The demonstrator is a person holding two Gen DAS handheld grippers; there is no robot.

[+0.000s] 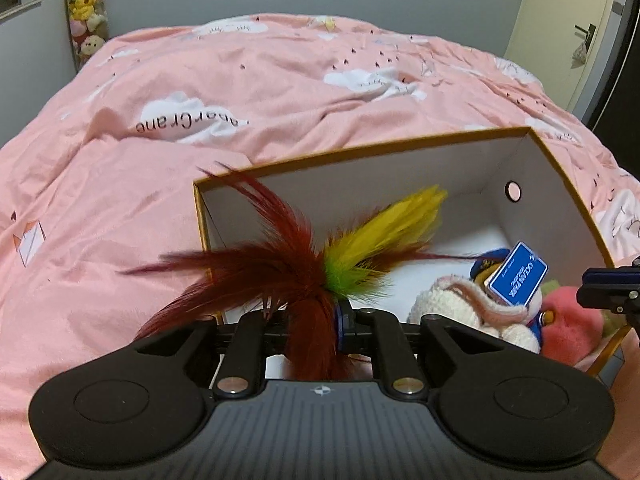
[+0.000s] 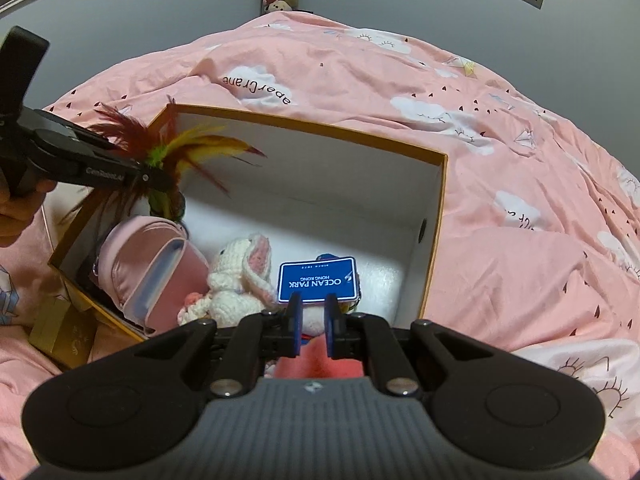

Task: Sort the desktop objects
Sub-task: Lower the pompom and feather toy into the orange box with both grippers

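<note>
A feather toy (image 1: 280, 268) with dark red, yellow and green plumes fans up out of my left gripper (image 1: 320, 320), which is shut on its base above the near left corner of an open orange-rimmed box (image 1: 360, 148). From the right wrist view, the left gripper (image 2: 162, 178) and the feather toy (image 2: 188, 148) hang over the box (image 2: 320, 128) at its left rim. Inside lie a white crochet rabbit (image 2: 240, 280), a blue "Ocean Park" tag (image 2: 316, 280), a pink plush (image 2: 320, 360) and a pink pouch (image 2: 152, 264). My right gripper (image 2: 313, 304) hovers above the plush, slightly open, nothing between its fingers.
The box rests on a bed with a pink cloud-print duvet (image 1: 200, 80). A small gold box (image 2: 60, 332) lies outside its near left corner. A person's hand (image 2: 16, 216) holds the left gripper. Plush toys (image 1: 86, 12) hang on the far wall; a door (image 1: 560, 20) is at the right.
</note>
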